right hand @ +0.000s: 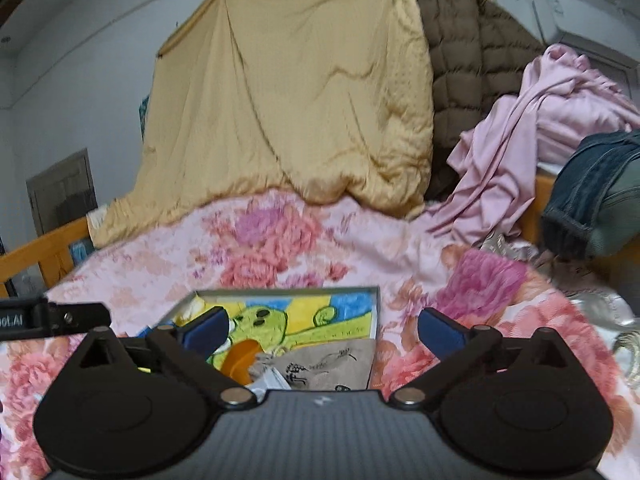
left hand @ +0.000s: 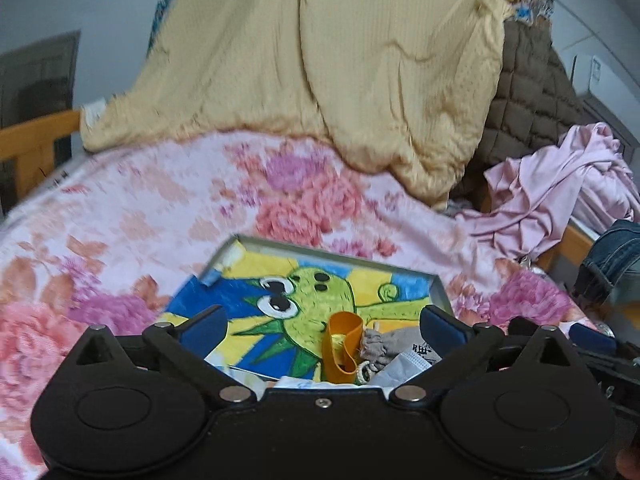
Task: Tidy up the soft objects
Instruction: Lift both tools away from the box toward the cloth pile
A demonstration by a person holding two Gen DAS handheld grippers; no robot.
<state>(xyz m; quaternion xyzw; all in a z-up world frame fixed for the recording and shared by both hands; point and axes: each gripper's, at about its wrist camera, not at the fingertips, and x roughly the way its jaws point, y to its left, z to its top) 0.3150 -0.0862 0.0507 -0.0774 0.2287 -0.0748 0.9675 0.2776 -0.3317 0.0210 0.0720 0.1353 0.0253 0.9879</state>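
A shallow grey tray (left hand: 239, 240) lined with a green cartoon-creature picture lies on the floral bedspread (left hand: 120, 220). In its near end lie an orange band (left hand: 342, 344), a grey drawstring pouch (left hand: 386, 344) and a pale face mask (left hand: 406, 364). My left gripper (left hand: 323, 314) hovers over these, jaws wide open, holding nothing. The right wrist view shows the same tray (right hand: 280, 290), orange band (right hand: 240, 360) and pouch (right hand: 328, 364). My right gripper (right hand: 323, 316) is open and holds nothing above the tray's right edge.
A yellow quilt (left hand: 320, 60) hangs behind the bed, with a brown quilted jacket (left hand: 528, 92) beside it. A crumpled pink garment (left hand: 560, 184) and jeans (left hand: 616, 256) pile up on the right. A wooden bed rail (left hand: 36, 136) runs along the left.
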